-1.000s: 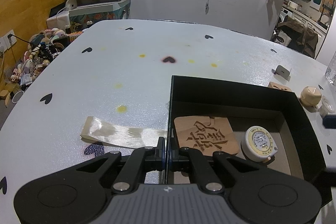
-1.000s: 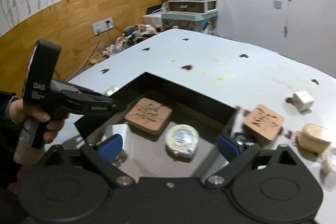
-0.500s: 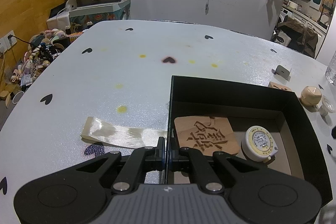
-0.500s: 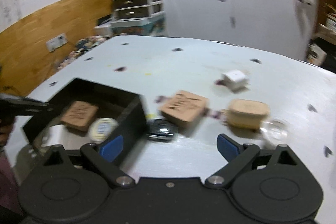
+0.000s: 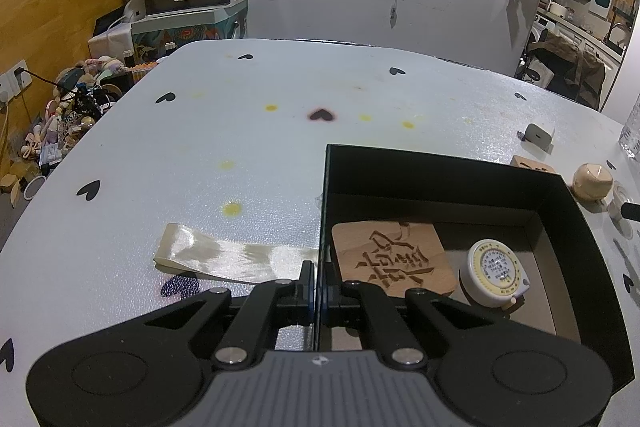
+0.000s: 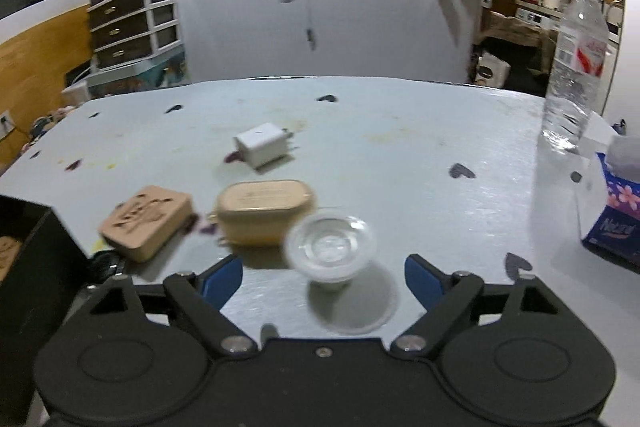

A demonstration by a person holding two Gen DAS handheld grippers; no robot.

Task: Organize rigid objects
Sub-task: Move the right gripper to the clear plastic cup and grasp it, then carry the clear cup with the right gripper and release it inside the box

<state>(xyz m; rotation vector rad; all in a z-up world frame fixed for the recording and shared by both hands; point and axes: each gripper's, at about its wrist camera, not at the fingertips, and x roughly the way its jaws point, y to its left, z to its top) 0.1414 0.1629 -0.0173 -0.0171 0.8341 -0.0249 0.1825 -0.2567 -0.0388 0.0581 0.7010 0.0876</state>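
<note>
My left gripper [image 5: 319, 281] is shut on the left wall of a black box [image 5: 440, 171]. Inside the box lie a carved wooden coaster [image 5: 394, 257] and a round white tape measure [image 5: 495, 273]. My right gripper [image 6: 323, 277] is open and empty, just above the table. A small clear plastic cup [image 6: 331, 245] stands between its fingers, slightly ahead. Beyond it lie a tan case [image 6: 265, 209], a second wooden coaster [image 6: 146, 221] and a white charger cube [image 6: 262, 143]. The box corner [image 6: 24, 267] shows at the left of the right wrist view.
A cream ribbon strip [image 5: 228, 257] lies left of the box. A water bottle [image 6: 574, 67] and a tissue box [image 6: 614, 211] stand at the right edge of the table. A small dark object [image 6: 102, 261] lies by the box corner.
My right gripper has swung right, away from the box, and now faces the clear cup and the loose items. My left gripper has not moved.
</note>
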